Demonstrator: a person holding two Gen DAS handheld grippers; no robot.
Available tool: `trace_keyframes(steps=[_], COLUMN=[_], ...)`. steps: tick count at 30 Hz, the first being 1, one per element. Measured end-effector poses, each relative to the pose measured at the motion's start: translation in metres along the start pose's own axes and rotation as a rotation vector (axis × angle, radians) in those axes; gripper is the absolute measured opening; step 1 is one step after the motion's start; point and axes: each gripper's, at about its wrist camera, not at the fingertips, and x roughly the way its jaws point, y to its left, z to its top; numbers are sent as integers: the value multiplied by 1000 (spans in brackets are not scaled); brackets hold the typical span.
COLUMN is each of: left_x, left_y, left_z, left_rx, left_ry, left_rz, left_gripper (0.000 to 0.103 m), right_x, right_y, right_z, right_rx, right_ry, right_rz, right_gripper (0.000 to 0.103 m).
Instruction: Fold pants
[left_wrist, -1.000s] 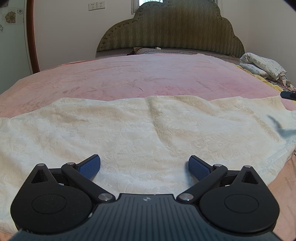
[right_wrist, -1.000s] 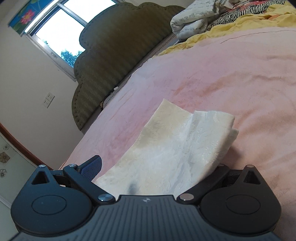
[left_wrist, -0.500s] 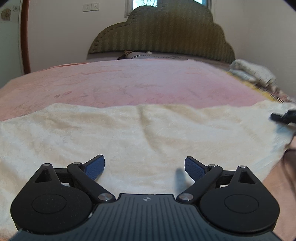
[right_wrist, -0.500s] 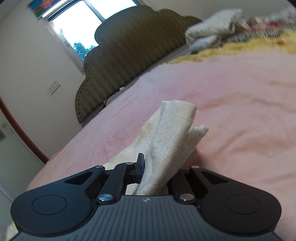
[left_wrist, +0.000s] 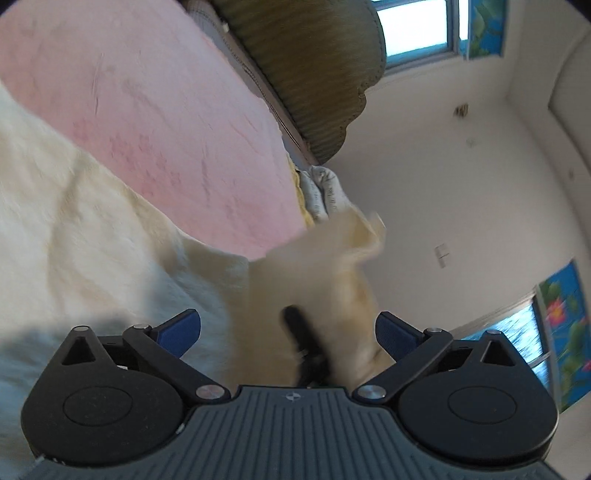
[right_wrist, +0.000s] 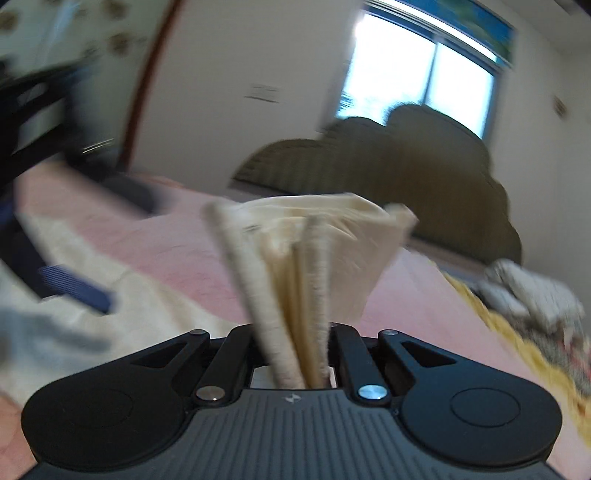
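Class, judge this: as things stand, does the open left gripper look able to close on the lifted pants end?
Probably yes: the left gripper is open, with the pants lifted between its fingers. The right gripper clamps them there, so space is tight.

Both views are daylit. In the left wrist view the window (left_wrist: 417, 33) at 1 o'clock is overexposed, and a second window (left_wrist: 532, 332) sits at 4 o'clock. A soft grey shadow (left_wrist: 55, 332) falls on the cream pants (left_wrist: 74, 240) at 8 o'clock. The lifted cloth near centre is smeared. In the right wrist view the window (right_wrist: 417, 77) at 1 o'clock blows out to white. Motion blur is heavy throughout, worst at 9 o'clock. Fisheye curvature bends walls at every edge; corners vignette black.
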Motion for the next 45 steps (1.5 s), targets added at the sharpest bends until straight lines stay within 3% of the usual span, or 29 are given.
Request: trace_keyframes(steps=[5, 7, 9, 11, 13, 15, 20, 24, 28, 32, 40, 45], left_x=[18, 21, 22, 18, 10, -2, -35, -49, -62, -74, -78, -77], left_y=[24, 37, 46, 52, 46, 32, -7, -19, -8, 4, 19, 9], left_z=[5, 8, 9, 8, 8, 10, 7, 8, 18, 20, 10, 8], left_rx=[-146, -210, -240, -243, -175, -27, 338, 556, 600, 610, 629, 700], left_ry=[-16, -1, 21, 6, -17, -54, -141, -166, -164, -157, -171, -190], left_rz=[32, 33, 66, 64, 90, 150, 344, 519, 636, 706, 752, 784], left_gripper=[94, 67, 23, 6, 5, 5, 6, 7, 7, 7, 10, 12], right_x=[-4, -4, -5, -7, -7, -7, -5, 3, 18, 32, 51, 48], right_y=[48, 56, 60, 60, 57, 60, 82, 104, 134, 159, 180, 183], right_z=[-1, -4, -5, -5, -5, -5, 5, 18, 30, 36, 38, 41], right_rx=[-143, -178, -188, -181, -172, -180, -241, -263, -291, -327, -368, -342], right_ry=[-10, -8, -9, -13, -2, 1, -13, -36, -29, -13, 31, 5], right_rz=[77, 83, 81, 80, 93, 107, 170, 237, 307, 365, 409, 401], right_gripper=[7, 7, 7, 7, 7, 7, 7, 8, 8, 8, 8, 8])
